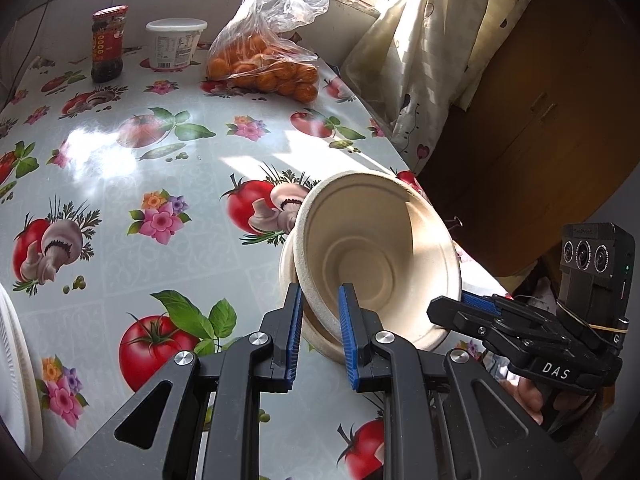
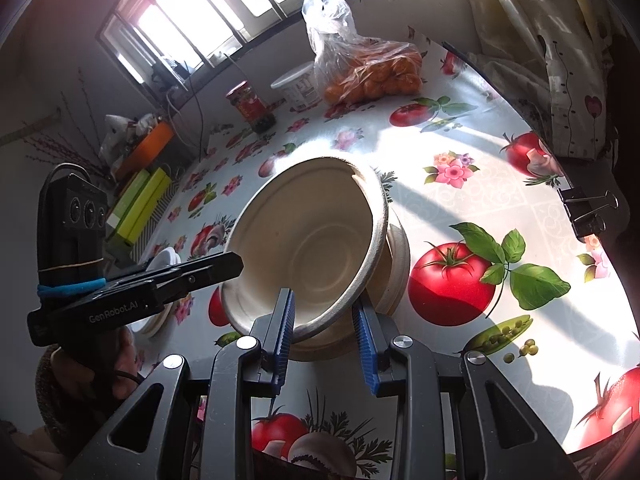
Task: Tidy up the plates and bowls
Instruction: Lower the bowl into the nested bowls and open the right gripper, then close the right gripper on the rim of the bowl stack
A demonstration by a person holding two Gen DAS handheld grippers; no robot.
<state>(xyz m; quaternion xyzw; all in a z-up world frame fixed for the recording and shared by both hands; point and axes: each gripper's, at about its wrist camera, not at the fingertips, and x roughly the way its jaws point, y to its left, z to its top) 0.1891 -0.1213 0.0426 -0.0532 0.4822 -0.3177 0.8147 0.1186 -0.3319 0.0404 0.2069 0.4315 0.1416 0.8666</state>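
My left gripper [image 1: 318,322] has its blue pads nearly closed on the near rim of a beige paper bowl [image 1: 376,256], one pad inside the rim and one outside. My right gripper [image 2: 326,330] pinches the rim of the same bowl [image 2: 308,240] from the opposite side, its jaws a little wider but also on the rim. Between them the bowl hangs tilted, its mouth facing me, just over a second beige dish [image 2: 398,268] that sits flat on the table [image 1: 140,168]; whether the two dishes touch, I cannot tell.

I judge the task partly done: this bowl seems about to be nested onto the lower dish and is not yet seated level. A white plate [image 1: 16,368] at the left edge of the table looks still to be gathered.

The left wrist view shows that plate large, plus the right gripper's housing and a wooden cabinet [image 1: 540,100] beyond the table. The right wrist view alone shows green boxes [image 2: 140,204], an orange tray, a binder clip [image 2: 588,208] on the table edge, and the barred window. Both show a bag of oranges [image 1: 264,68], a white tub [image 1: 176,42] and a red-lidded jar [image 1: 108,44] at the far side.
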